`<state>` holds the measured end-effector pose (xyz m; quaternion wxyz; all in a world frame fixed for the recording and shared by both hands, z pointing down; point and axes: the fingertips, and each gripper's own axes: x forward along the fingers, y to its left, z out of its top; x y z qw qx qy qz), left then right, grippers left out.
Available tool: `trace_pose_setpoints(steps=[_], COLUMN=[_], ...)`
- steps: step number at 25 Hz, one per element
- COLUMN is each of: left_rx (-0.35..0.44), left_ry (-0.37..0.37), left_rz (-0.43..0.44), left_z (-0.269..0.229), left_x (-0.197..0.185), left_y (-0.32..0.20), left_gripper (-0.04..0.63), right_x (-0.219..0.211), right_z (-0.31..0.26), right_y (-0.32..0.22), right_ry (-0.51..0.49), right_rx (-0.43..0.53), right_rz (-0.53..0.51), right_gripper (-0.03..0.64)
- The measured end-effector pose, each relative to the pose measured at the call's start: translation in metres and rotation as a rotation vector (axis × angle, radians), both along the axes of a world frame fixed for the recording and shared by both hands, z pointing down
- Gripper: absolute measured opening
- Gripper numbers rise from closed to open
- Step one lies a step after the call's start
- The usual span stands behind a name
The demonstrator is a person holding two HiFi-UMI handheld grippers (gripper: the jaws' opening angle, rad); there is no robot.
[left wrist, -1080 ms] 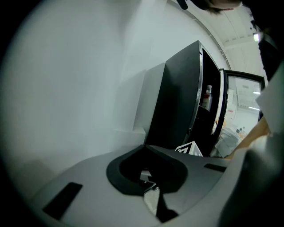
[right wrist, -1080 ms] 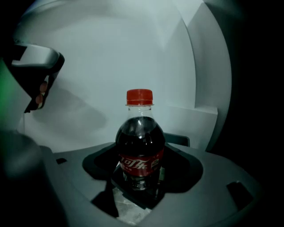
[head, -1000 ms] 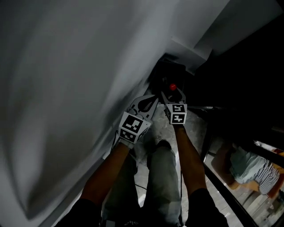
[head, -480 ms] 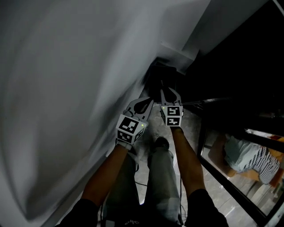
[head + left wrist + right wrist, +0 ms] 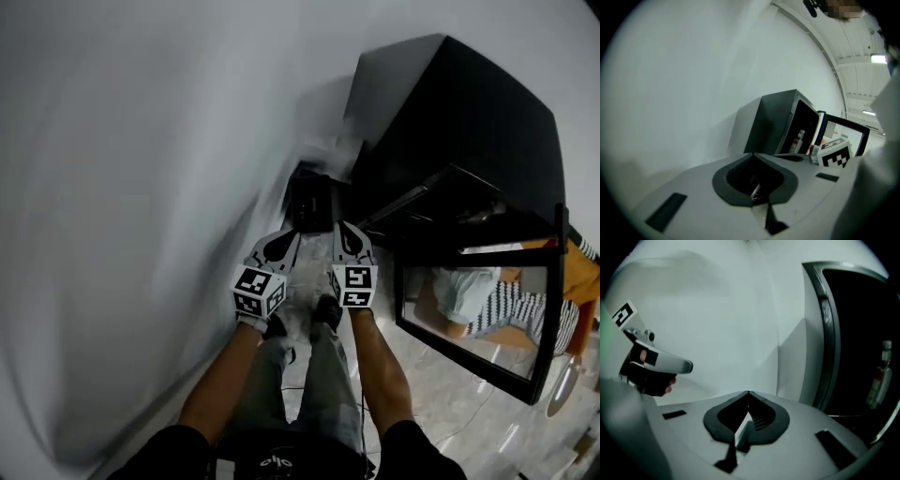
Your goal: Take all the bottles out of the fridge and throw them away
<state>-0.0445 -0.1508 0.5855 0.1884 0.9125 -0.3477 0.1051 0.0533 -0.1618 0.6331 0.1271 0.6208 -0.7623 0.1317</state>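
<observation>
The dark fridge (image 5: pixel 469 122) stands open against the white wall. A clear bottle (image 5: pixel 880 376) with a red label stands upright inside it; the same kind of bottle (image 5: pixel 800 140) shows small in the left gripper view. My left gripper (image 5: pixel 284 236) and right gripper (image 5: pixel 346 230) hang side by side in front of my legs, short of the fridge. Both are shut, tips touching, with nothing between them. A black bin (image 5: pixel 309 202) sits on the floor just beyond the jaws, by the wall. In the right gripper view the left gripper (image 5: pixel 656 364) shows at the left.
The fridge's glass door (image 5: pixel 473 314) swings out to my right, close to my right arm. A white wall (image 5: pixel 141 187) runs along my left. Pale tiled floor (image 5: pixel 441 412) lies under my feet, with a thin cable on it.
The right gripper was over the bin with a red-capped bottle below it; that bottle is gone from sight. Both grippers have drawn back and the view has swung toward the fridge.
</observation>
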Motion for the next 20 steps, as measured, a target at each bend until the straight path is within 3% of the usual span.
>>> trace_pose_setpoints(steps=[8,13,20], left_rx=[0.051,0.079,0.103], left_ry=[0.056,0.069,0.051], left_rz=[0.086,0.139,0.185], left_z=[-0.14,-0.183,-0.204], left_x=[0.026,0.041,0.055], left_y=[0.045,0.065,0.077], left_gripper=[0.003,0.003,0.003], right_x=[0.019,0.028,0.034], right_z=[-0.179,-0.227,-0.254], right_y=[0.066,0.095,0.112], right_ry=[-0.022,-0.016,-0.005], right_rx=[0.076,0.088,0.106], right_rz=[0.078,0.104,0.115], right_gripper=[0.008,0.008,0.008])
